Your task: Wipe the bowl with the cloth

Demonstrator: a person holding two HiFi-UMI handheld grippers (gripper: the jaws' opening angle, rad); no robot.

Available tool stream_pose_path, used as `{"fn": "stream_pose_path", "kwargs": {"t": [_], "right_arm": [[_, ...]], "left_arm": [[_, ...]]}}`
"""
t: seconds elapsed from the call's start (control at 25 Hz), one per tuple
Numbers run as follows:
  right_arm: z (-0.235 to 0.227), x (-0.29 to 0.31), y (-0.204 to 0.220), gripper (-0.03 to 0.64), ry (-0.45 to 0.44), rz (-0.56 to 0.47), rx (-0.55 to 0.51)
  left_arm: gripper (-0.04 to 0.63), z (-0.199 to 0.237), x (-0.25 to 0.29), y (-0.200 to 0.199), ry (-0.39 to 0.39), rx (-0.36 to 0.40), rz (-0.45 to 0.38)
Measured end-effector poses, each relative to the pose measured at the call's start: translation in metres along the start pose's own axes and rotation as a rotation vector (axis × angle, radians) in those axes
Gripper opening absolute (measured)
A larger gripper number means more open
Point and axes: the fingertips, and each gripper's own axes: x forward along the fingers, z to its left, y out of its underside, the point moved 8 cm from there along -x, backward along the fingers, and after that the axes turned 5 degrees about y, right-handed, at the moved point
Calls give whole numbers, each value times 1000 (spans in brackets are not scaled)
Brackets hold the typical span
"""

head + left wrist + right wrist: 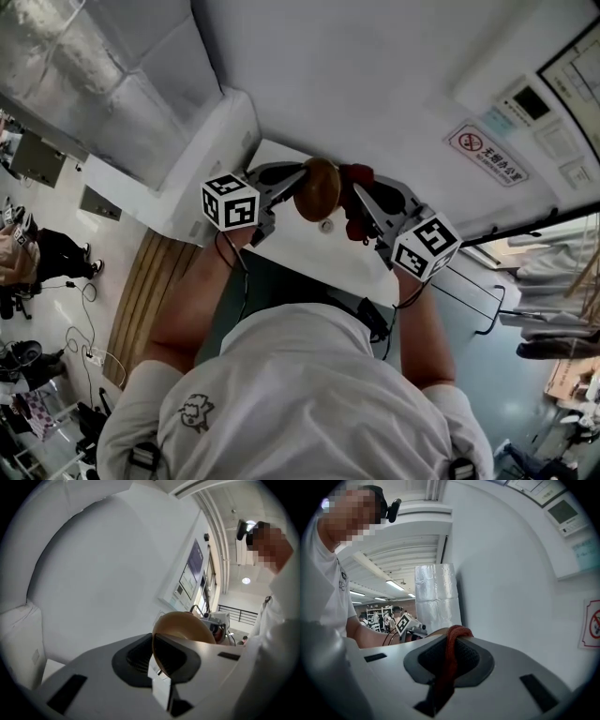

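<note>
Brown bowl (318, 190) x1, red cloth (449, 652) x1, both gripped.

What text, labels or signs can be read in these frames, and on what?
No words are legible.
Wall sign: red prohibition circle; the characters beside it are too small to read.
Wall control panel: print too small to read.
Poster: blurred.
Shirt: a graphic, no readable words.

In the head view the bowl (317, 189) is above the table (302, 246), its rim in the left gripper (292, 186) at 9 o'clock. The right gripper (360, 199) at 3 o'clock has the cloth (359, 174) between its jaws.
</note>
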Motion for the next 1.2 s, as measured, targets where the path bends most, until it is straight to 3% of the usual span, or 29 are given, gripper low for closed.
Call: {"fn": "stream_pose_path", "kwargs": {"t": [0.2,0.28,0.92,1.2], "right_arm": [[-9,1,2,48,27,-5,0],[-12,1,3,48,49,-8,-5],[-48,-22,81,48,141,96,141],[-63,-23,121,48,160,142,202]], "left_arm": [[25,-20,13,8,154,87,97],[25,-25,19,16,176,108,137],[25,20,22,66,41,-10,223],[25,39,25,83,-42,-26,260]]}}
